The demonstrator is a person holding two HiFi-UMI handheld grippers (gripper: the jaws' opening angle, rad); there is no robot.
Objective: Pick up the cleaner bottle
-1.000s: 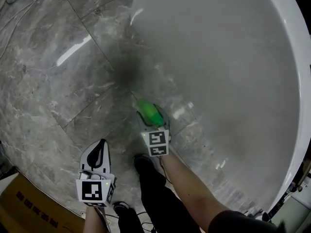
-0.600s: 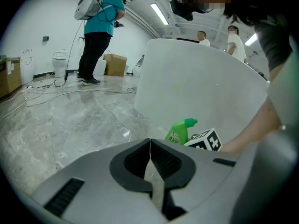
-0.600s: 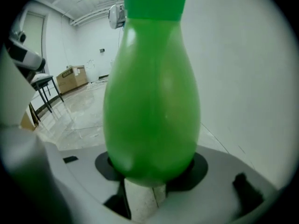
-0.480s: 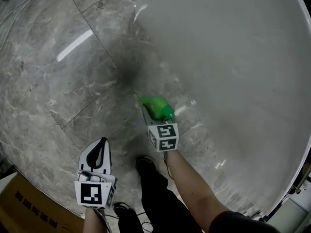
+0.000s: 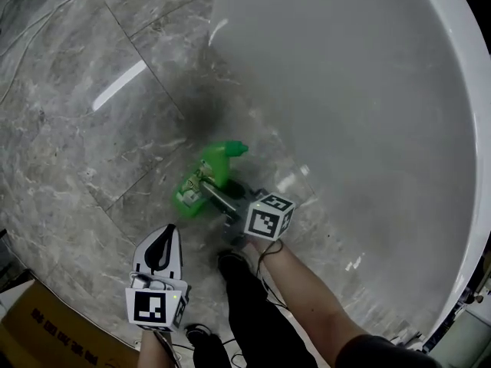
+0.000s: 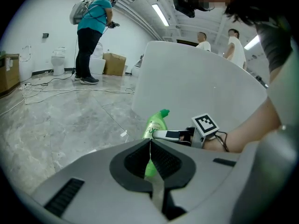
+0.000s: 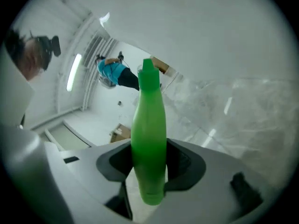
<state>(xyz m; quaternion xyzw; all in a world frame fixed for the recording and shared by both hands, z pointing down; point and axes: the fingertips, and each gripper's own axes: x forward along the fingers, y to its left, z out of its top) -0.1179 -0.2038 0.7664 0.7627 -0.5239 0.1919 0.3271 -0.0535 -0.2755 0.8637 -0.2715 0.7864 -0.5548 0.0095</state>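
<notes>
The green cleaner bottle [image 5: 205,179] hangs tilted above the grey marble floor, cap toward the tub. My right gripper [image 5: 215,193] is shut on its body; its jaws have just been closing with the bottle between them. In the right gripper view the bottle [image 7: 149,134] fills the gap between the pads of the right gripper [image 7: 149,171]. In the left gripper view the bottle [image 6: 156,122] shows ahead, held from the right. My left gripper [image 5: 159,241] hangs lower left, apart from the bottle, shut and empty [image 6: 150,157].
A large white bathtub [image 5: 368,90] fills the right side, close to the bottle. A cardboard box [image 5: 42,332] lies at the lower left. My shoe [image 5: 230,263] stands below the right gripper. A person in teal [image 6: 93,36] stands far off beside cables.
The right gripper has rolled and risen, carrying the bottle up and to the left, away from the tub's foot. The bottle now lies tilted with its label showing. The left gripper has hardly moved.
</notes>
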